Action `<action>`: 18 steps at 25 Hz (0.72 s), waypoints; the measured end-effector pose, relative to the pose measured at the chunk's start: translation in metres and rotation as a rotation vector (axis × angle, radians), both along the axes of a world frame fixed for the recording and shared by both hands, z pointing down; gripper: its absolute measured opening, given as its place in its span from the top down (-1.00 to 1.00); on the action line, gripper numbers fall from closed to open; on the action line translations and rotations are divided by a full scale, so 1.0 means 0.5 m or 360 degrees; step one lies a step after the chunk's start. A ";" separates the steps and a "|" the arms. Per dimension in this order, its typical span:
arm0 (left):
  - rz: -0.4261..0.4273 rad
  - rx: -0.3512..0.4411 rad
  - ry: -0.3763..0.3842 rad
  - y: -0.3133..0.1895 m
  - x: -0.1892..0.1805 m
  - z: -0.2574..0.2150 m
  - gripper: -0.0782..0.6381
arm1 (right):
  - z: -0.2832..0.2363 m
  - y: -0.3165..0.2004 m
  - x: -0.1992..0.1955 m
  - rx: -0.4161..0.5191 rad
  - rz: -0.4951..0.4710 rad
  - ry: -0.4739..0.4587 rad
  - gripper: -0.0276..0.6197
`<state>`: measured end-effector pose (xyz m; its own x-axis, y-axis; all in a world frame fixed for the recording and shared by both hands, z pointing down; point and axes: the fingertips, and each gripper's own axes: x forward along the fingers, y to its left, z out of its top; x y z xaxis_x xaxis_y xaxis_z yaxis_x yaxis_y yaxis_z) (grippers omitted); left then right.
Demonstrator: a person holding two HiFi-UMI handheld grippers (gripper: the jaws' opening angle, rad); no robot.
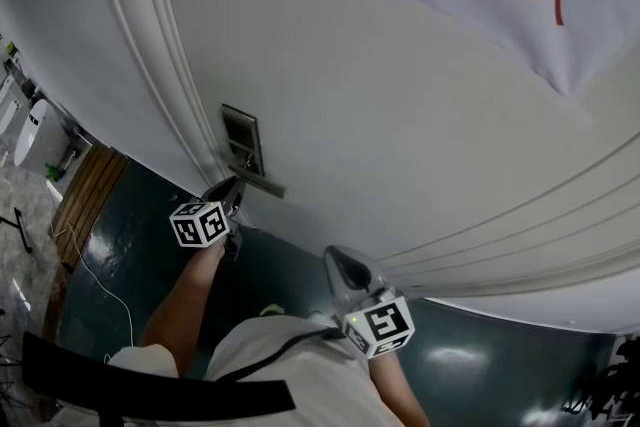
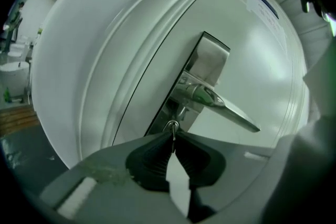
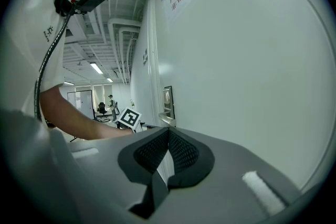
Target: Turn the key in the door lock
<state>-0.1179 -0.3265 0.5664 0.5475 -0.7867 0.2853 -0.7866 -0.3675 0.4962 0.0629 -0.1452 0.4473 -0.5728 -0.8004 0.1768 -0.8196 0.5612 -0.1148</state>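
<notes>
- Grip: my left claw (image 2: 173,136) is clenched on the key (image 2: 171,125). The ribbed pads pinch only the thin edge of its head, right at their tips.
- The key stands in the lock just below the lever handle (image 2: 223,104), at the lower part of the metal lock plate (image 2: 206,63). The plate is near the edge of the white door (image 2: 94,60).
- My right claw (image 3: 168,131) is pinched together on nothing. It hangs off to the side, close to the door face and well apart from the lock.
- Slipping is my first worry. So little of the key sits between the pads that a stiff cylinder could let the head twist out of my hold while the claw rolls on without it.
- Bending is the next. If I roll about a line that is not the key's own, I will lever the blade sideways in the cylinder, and it may jam or bend.
- The handle sits just above my jaws, so a wide roll could knock the claw's body against it and stop the turn short.
- Pulling back while I turn could draw the key partly out, and then the lock would not move.
</notes>
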 end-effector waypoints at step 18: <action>0.0041 -0.0396 0.1327 -0.003 0.002 -0.010 0.69 | 0.002 0.007 0.003 -0.0006 0.0009 -0.0007 0.89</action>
